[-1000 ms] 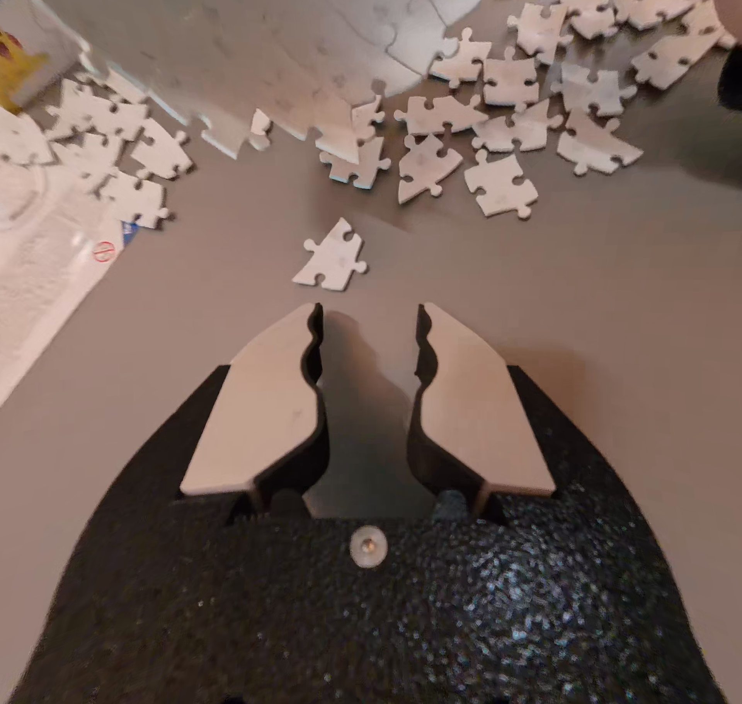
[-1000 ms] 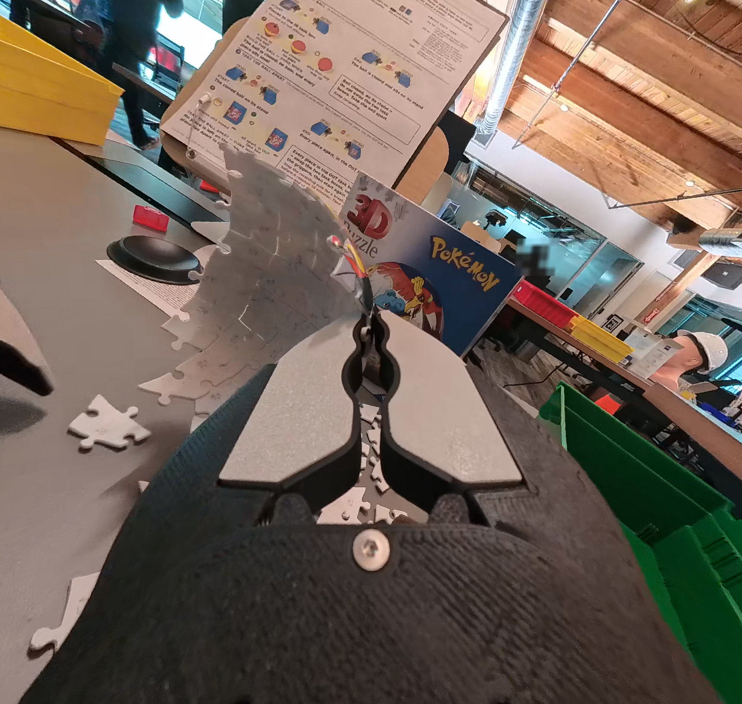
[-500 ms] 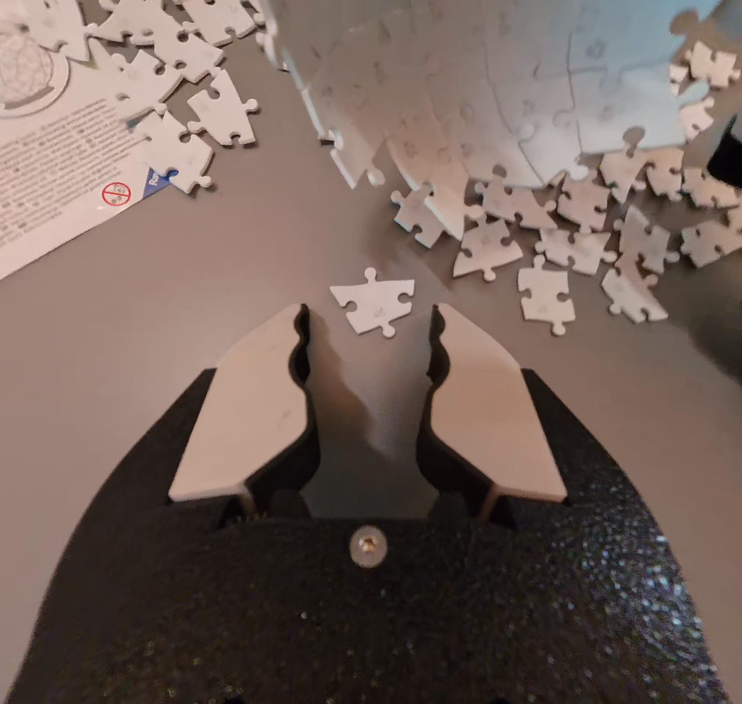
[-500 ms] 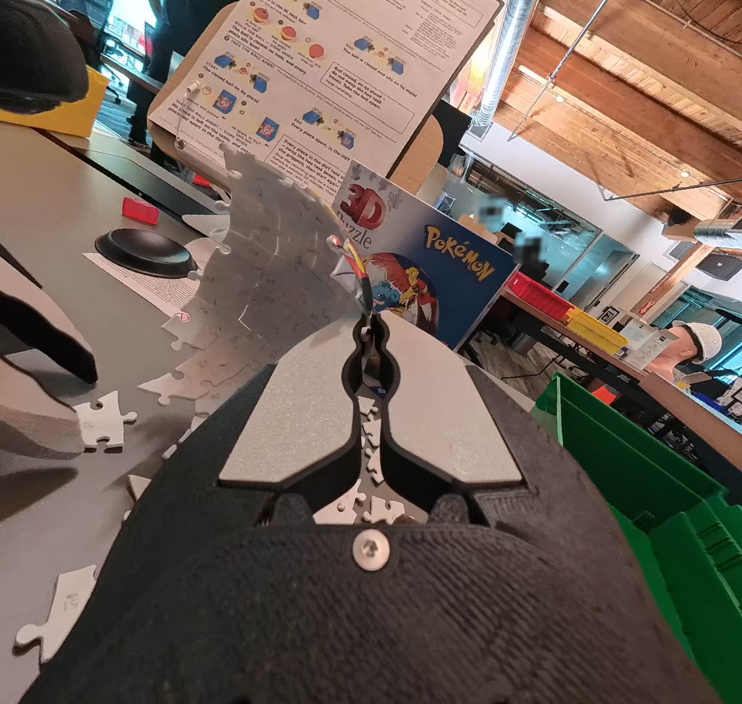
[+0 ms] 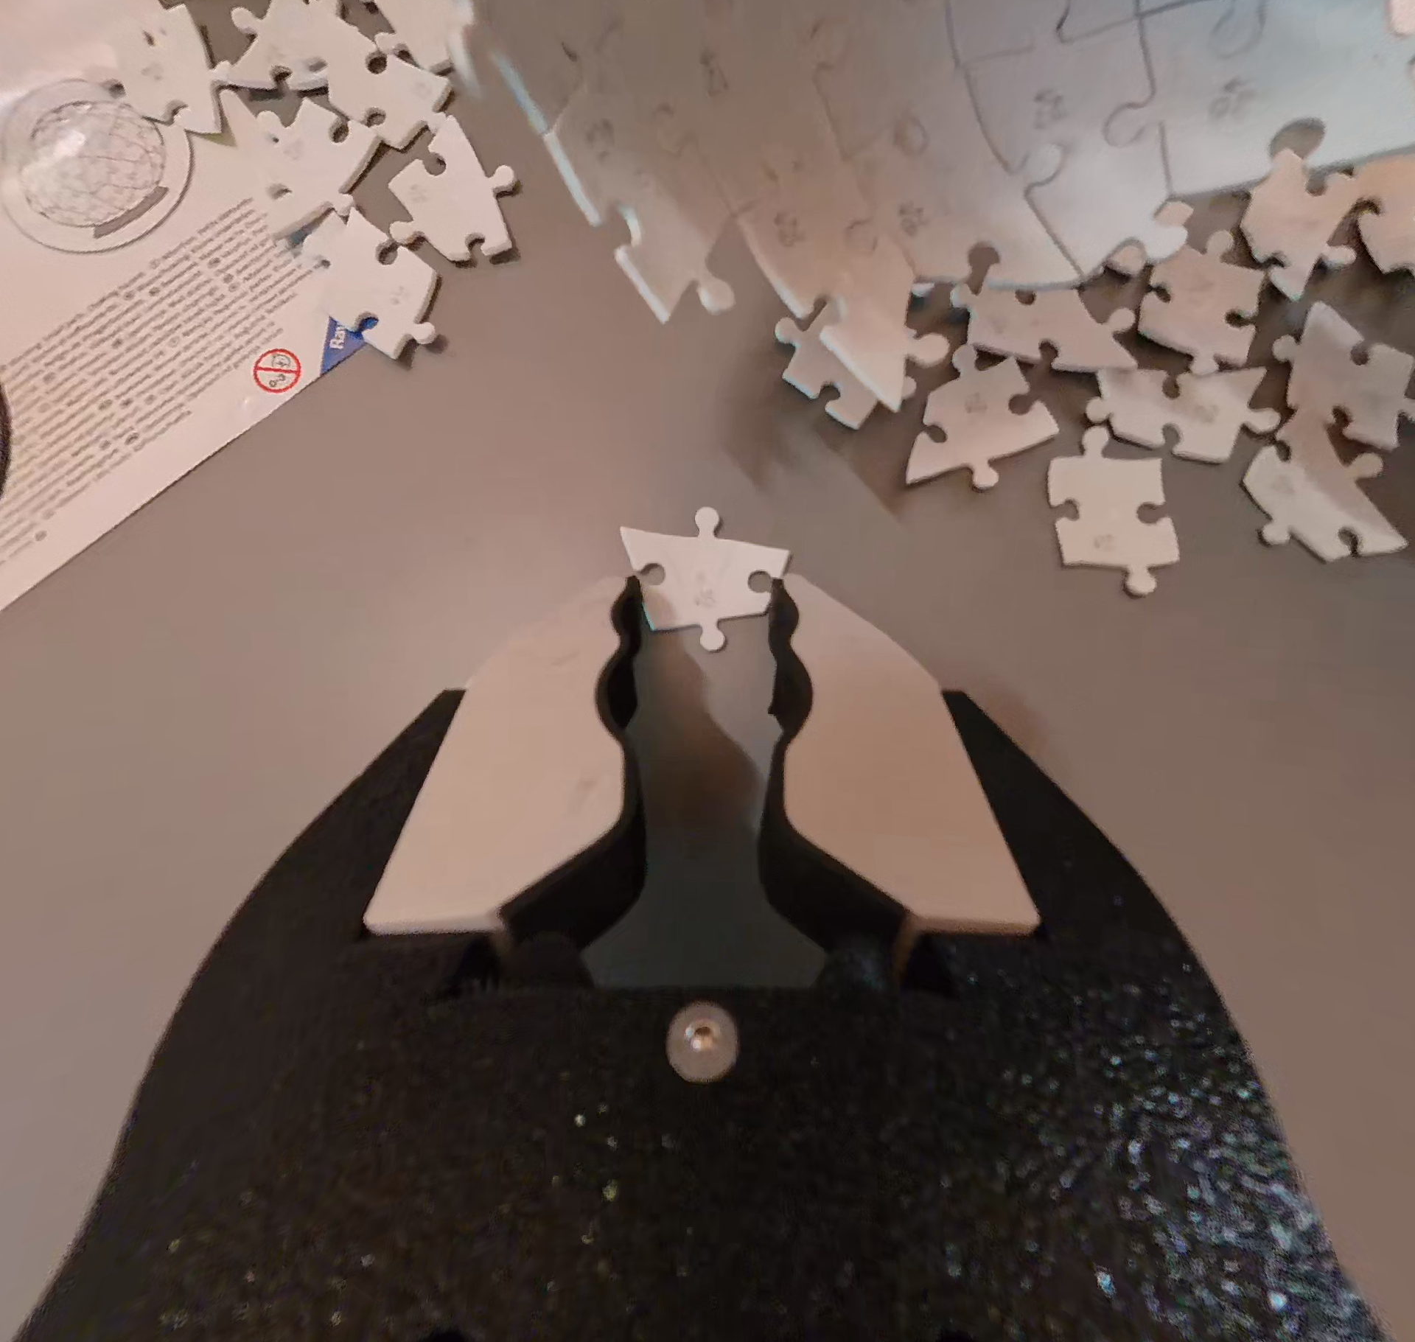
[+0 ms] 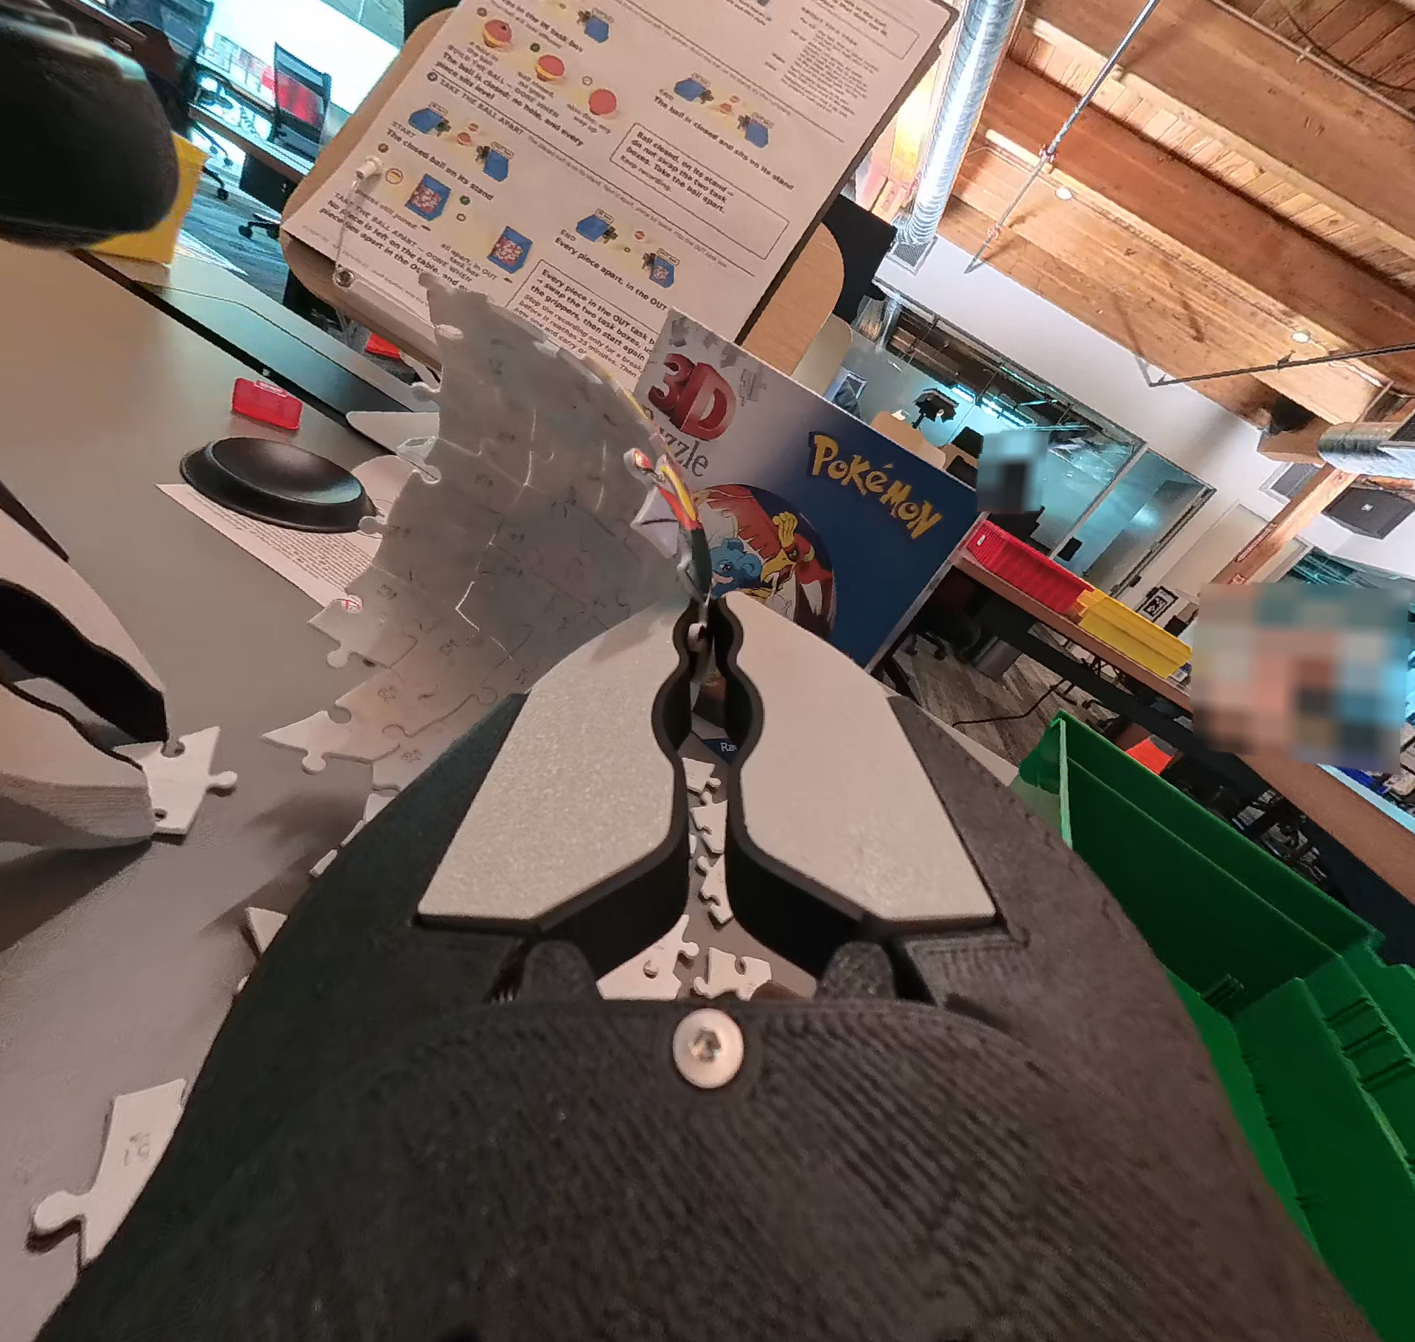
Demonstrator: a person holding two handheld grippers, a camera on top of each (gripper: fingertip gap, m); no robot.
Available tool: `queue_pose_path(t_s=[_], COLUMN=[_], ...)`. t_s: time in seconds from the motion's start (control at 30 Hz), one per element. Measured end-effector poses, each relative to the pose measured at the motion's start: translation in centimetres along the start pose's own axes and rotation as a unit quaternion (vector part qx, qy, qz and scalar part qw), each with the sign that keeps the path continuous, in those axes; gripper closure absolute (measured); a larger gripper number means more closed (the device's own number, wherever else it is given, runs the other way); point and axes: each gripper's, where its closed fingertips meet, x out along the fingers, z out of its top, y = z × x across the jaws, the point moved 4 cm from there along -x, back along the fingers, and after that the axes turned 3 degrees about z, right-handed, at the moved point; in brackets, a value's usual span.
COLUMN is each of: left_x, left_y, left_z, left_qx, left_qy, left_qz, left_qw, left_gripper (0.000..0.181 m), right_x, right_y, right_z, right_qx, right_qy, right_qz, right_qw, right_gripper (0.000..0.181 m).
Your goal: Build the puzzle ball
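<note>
Two grippers in view. Left gripper (image 5: pixel 704 585): fingers apart, tips flanking a single loose piece (image 5: pixel 700 578) lying flat on the grey tabletop (image 5: pixel 383 539); contact unclear. Right gripper (image 6: pixel 700 620): fingers pressed together on the rim of the part-built puzzle ball shell (image 6: pixel 498 539), held up off the tabletop. Many loose pieces (image 5: pixel 1110 509) lie scattered beneath the shell, toward the far edge.

Single piece (image 5: pixel 704 584) between claw (image 5: pixel 704 587) tips

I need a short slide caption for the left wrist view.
Left gripper, jaws open around a single puzzle piece on the grey table.
</note>
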Motion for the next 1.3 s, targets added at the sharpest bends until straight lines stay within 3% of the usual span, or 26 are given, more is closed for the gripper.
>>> queue_pose_path(t_s=[0.17, 0.33, 0.47, 0.7, 0.83, 1.3], left_x=[-1.1, -3.9, -6.9, -11.4, -11.6, -9.8], left_y=[0.5, 1.2, 2.5, 3.9, 4.0, 5.1], left_z=[-1.2, -4.1, -6.8, -10.3, -11.5, -9.7], left_qx=[0.062, 0.169, 0.203, 0.194, 0.217, 0.256], left_qy=[-0.01, -0.015, -0.014, -0.06, -0.045, -0.017], left_qz=[-0.044, -0.053, -0.045, -0.034, -0.02, 0.008], left_qw=[0.997, 0.984, 0.978, 0.979, 0.975, 0.966], left_gripper=[0.15, 0.15, 0.15, 0.15, 0.15, 0.15], right_x=[0.1, 0.7, 1.5, 1.7, 1.4, 0.9], right_y=[0.5, 2.6, 6.0, 13.8, 15.9, 16.5], right_z=[0.1, 0.9, 2.3, 3.9, 4.3, 4.5], right_qx=[-0.001, 0.002, 0.023, -0.018, -0.026, -0.033], right_qy=[-0.002, -0.003, 0.002, 0.014, 0.008, -0.012], right_qz=[0.008, 0.036, 0.059, 0.116, 0.144, 0.154], right_qw=[1.0, 0.999, 0.998, 0.993, 0.989, 0.987], right_gripper=[0.178, 0.178, 0.178, 0.179, 0.179, 0.179])
